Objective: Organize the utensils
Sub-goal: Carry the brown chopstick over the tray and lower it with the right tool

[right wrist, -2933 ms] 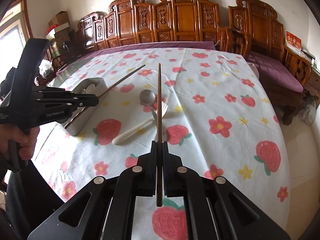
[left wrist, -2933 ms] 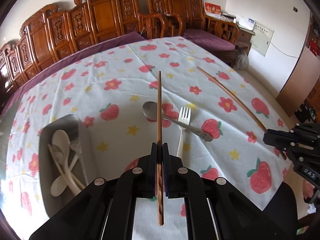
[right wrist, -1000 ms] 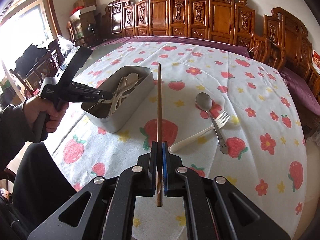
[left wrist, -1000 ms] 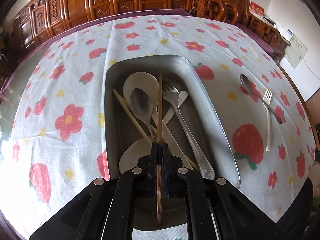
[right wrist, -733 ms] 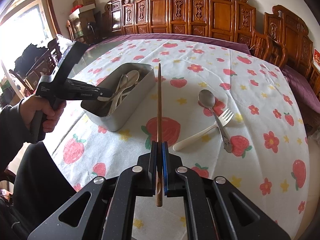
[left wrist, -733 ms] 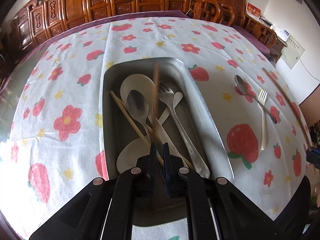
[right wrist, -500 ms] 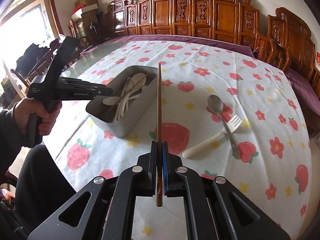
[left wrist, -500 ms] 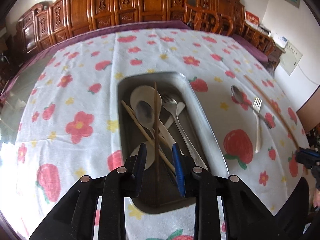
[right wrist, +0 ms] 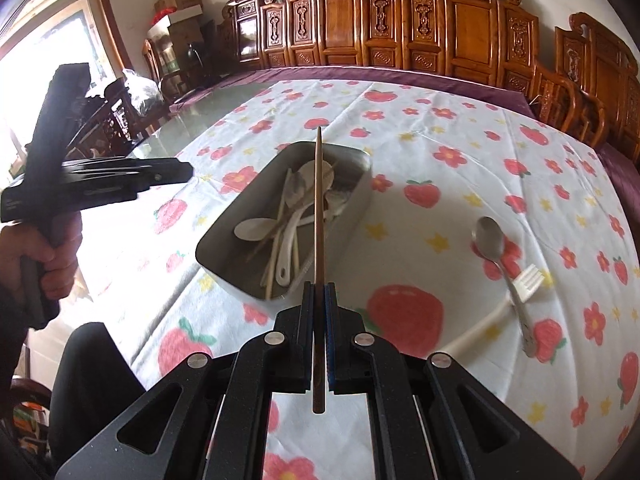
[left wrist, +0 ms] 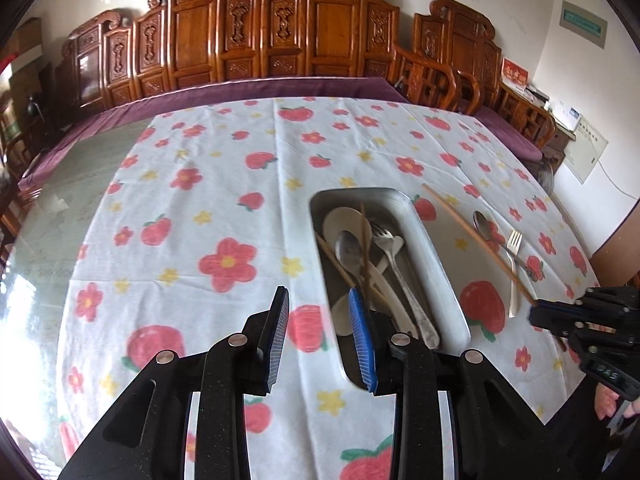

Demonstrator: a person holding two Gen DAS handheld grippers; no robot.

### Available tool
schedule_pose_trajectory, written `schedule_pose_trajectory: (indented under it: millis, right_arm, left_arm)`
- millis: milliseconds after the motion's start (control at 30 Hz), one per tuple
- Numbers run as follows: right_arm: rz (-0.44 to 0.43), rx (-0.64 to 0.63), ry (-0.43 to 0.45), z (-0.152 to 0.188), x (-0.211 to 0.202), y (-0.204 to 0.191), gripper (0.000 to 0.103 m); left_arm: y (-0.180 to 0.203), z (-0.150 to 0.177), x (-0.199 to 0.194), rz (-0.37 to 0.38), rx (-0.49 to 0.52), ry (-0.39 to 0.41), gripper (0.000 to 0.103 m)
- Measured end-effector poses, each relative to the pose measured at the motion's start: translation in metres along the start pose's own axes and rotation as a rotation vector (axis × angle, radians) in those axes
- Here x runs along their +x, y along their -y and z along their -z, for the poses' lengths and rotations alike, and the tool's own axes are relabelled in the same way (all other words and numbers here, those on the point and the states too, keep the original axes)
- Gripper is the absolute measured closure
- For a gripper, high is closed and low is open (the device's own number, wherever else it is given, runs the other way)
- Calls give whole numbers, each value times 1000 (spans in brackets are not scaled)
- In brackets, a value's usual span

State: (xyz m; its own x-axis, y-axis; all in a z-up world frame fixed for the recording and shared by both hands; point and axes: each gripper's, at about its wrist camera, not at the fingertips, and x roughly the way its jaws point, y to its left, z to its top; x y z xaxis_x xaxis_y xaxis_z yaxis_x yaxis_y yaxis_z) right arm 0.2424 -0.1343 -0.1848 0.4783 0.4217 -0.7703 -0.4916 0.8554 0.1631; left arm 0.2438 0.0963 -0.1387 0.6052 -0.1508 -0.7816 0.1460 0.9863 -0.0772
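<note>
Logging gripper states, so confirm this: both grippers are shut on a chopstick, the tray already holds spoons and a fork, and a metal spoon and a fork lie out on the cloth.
Not quite. Only the right gripper is shut on a chopstick. The left wrist view shows the left gripper with its fingers apart and empty. The tray, metal spoon and fork are as you said.

In the left wrist view, the near end of the metal tray [left wrist: 424,232] is hidden behind the left gripper [left wrist: 320,336]. In the right wrist view, the left gripper is motion-blurred at left; the bench [right wrist: 460,136] runs off right.
</note>
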Motion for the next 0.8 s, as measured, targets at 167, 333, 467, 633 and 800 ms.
schedule_pose_trajectory:
  millis: [167, 333, 467, 633, 800]
  right_arm:
    - [0, -2, -23, -16, 23, -13, 97]
    - [7, -11, -44, -29, 44, -27, 97]
    - [4, 2, -60, -36, 59, -32, 97]
    - [45, -4, -102, -40, 79, -35, 97]
    - [64, -11, -139, -40, 92, -38, 97]
  left_arm:
    - [-14, -1, -11, -9, -11, 20, 74]
    - [-25, -1, -17, -18, -20, 27, 74]
    - [-31, 0, -20, -20, -23, 29, 74]
    - [-35, 1, -21, -24, -19, 30, 74]
    - [-37, 2, -20, -25, -20, 28, 74]
